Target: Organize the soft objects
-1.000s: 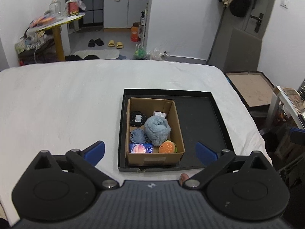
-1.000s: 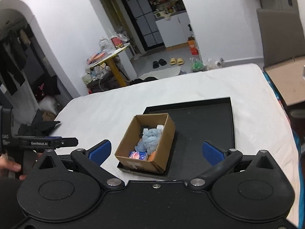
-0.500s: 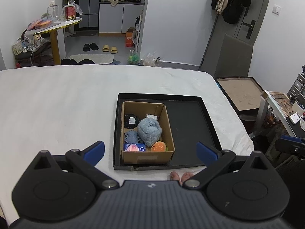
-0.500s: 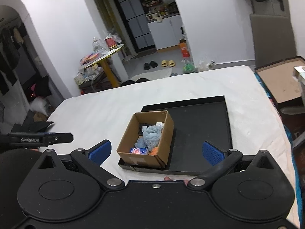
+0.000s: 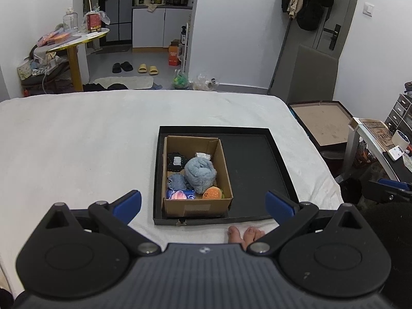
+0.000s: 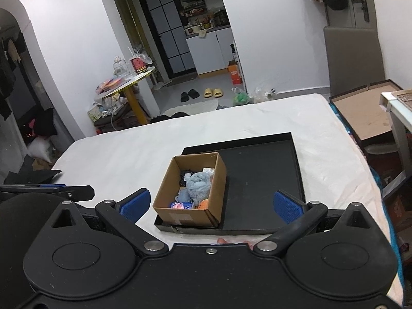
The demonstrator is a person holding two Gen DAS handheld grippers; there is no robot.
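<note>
Cardboard box of soft items set in a black tray on a white-covered bed; both grippers held wide open and empty.

At frame centre, an open cardboard box [image 5: 197, 173] is seen in the left part of a shallow black tray [image 5: 255, 170], on the white bed [image 5: 77, 139]. Inside the box, a fluffy light-blue rolled cloth [image 5: 200, 172] is noted in the middle, a smaller blue knitted piece [image 5: 177, 181] to its left, a black item with a white label [image 5: 176, 160] behind that, an orange burger-shaped plush [image 5: 212, 193] at the lower right corner, and a blue packet with a pink print [image 5: 180, 195] at the lower left. The left gripper [image 5: 203, 203] and right gripper [image 6: 209, 204] are spread fully, nothing between the pads, both held short of the tray's near edge.
</note>
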